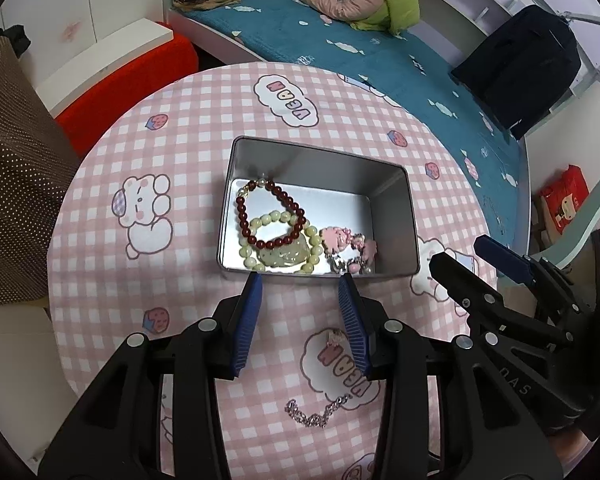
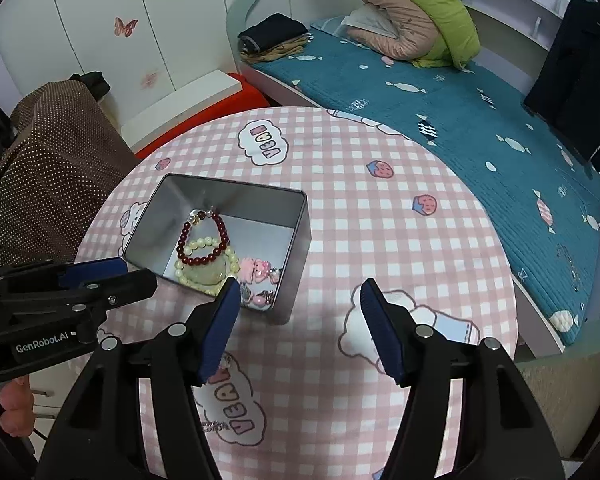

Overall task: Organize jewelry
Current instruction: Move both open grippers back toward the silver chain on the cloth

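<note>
Meanwhile, both my jaws hung open and empty over the tin [image 1: 396, 184], so next I needed the silver chain [image 1: 314, 414] near the table's [image 1: 204, 128] front edge.

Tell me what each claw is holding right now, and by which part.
Nothing. The left claw and right claw both stand open and empty above the tablecloth.
</note>
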Action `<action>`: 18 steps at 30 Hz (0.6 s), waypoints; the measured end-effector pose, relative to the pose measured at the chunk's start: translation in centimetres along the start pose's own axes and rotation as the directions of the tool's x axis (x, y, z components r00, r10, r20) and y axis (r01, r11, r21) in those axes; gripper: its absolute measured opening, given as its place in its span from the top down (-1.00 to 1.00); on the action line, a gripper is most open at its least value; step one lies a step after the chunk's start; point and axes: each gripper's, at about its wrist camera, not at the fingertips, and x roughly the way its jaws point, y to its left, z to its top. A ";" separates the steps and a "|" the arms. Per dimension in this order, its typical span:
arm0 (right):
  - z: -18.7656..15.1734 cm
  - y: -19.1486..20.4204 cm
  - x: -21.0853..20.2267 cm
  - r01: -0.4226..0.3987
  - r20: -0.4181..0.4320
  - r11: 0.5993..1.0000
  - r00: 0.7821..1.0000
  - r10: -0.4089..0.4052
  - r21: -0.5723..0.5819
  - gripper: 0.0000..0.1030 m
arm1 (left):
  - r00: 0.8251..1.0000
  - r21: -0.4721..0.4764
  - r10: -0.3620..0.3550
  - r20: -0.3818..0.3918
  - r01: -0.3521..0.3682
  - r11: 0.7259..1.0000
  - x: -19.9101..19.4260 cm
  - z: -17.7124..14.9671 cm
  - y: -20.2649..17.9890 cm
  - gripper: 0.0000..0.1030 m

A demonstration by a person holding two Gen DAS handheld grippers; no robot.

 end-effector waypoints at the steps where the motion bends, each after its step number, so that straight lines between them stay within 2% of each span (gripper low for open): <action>1: -0.2 0.1 -0.1 0.001 0.000 1.000 1.000 -0.001 0.000 -0.17 | 1.000 0.002 0.000 0.000 0.000 1.000 -0.1 -0.2 0.0 0.21; 8: -2.4 0.5 -0.7 -0.006 -0.019 1.000 1.000 0.006 0.000 -0.19 | 1.000 0.009 0.018 -0.018 -0.018 1.000 -0.5 -2.4 0.3 0.18; 10: -3.2 0.6 -0.5 -0.005 -0.036 1.000 0.999 0.005 -0.001 -0.22 | 0.999 0.000 0.028 -0.037 -0.028 1.000 -0.3 -3.3 0.7 0.00; 12: -4.1 0.7 -0.4 -0.002 -0.052 1.000 0.999 0.002 0.001 -0.25 | 0.998 -0.008 0.038 -0.052 -0.038 0.999 -0.2 -4.2 1.0 -0.07; 18: -6.6 0.7 0.2 0.002 -0.106 1.000 0.994 -0.001 0.011 -0.27 | 0.991 -0.024 0.047 -0.129 -0.051 0.998 1.0 -6.9 1.9 -0.12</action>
